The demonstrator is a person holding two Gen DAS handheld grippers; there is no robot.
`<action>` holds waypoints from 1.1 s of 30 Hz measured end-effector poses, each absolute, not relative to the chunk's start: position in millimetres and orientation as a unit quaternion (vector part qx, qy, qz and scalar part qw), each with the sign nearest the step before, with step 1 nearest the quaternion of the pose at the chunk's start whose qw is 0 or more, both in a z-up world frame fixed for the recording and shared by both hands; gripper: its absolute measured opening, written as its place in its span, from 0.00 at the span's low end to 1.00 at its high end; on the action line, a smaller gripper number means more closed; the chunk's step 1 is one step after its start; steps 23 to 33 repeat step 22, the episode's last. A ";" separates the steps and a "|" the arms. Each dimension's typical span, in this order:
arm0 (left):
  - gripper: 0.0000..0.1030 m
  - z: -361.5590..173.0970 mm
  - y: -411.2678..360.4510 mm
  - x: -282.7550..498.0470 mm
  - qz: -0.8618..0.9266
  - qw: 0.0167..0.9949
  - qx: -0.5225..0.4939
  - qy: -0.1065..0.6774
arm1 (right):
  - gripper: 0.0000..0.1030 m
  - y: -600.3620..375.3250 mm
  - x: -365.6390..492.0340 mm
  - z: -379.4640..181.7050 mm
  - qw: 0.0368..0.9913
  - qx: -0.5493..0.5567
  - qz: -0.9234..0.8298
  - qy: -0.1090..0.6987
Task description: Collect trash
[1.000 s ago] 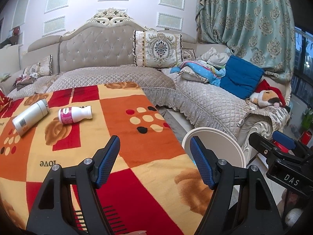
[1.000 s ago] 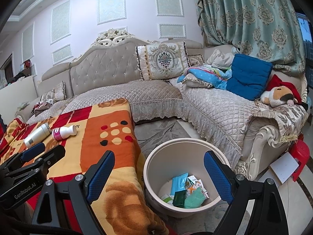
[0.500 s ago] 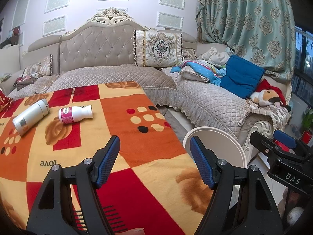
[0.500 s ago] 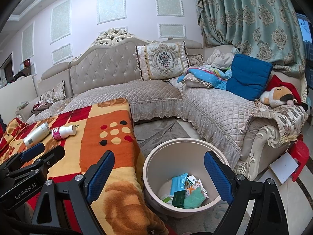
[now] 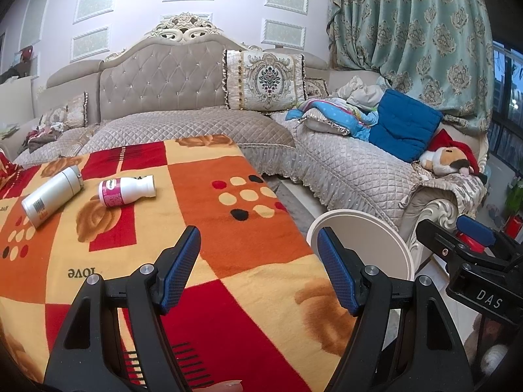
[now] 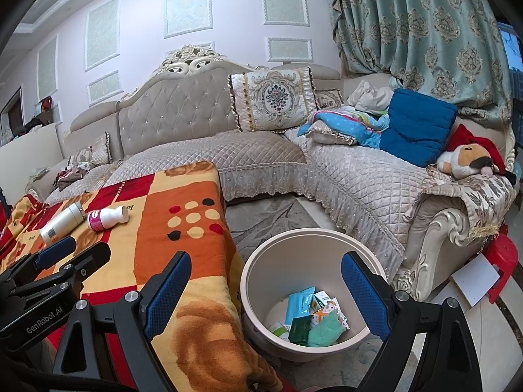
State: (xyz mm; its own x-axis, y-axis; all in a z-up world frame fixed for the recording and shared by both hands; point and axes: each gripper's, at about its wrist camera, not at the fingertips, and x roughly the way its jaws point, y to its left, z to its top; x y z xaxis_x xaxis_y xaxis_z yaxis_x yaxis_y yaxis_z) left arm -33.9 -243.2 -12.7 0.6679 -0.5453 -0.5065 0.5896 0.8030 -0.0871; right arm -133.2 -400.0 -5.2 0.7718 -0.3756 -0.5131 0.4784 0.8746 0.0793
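Clearly "love" on blanket (image 5: 202, 228); left gripper (image 5: 258, 268), right gripper (image 6: 264, 290) fingers spread, empty.

My left gripper (image 5: 258, 261) hangs with jaws apart and nothing between them, over a red, orange and yellow blanket (image 5: 202, 228). Far left on the blanket I see a white bottle (image 5: 52, 197) and a pink-labelled bottle (image 5: 126, 191) lying on their sides, near each other but apart. The bin (image 5: 369, 228) rim shows past the blanket's right edge, with the right gripper (image 5: 470, 251) beyond it and the sofa (image 5: 343, 170) behind.
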 end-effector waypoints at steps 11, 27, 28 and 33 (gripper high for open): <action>0.71 -13.4 -244.0 -35.5 -0.310 0.912 0.046 0.263 | 0.89 -399.1 -131.8 -7.2 0.935 0.102 -0.227 0.253; 0.71 -20.8 -243.9 -35.0 -0.325 0.906 0.049 0.266 | 0.89 -399.3 -129.5 -10.3 0.934 0.101 -0.227 0.258; 0.71 -20.8 -243.9 -35.0 -0.325 0.906 0.049 0.266 | 0.89 -399.3 -129.5 -10.3 0.934 0.101 -0.227 0.258; 0.71 -20.8 -243.9 -35.0 -0.325 0.906 0.049 0.266 | 0.89 -399.3 -129.5 -10.3 0.934 0.101 -0.227 0.258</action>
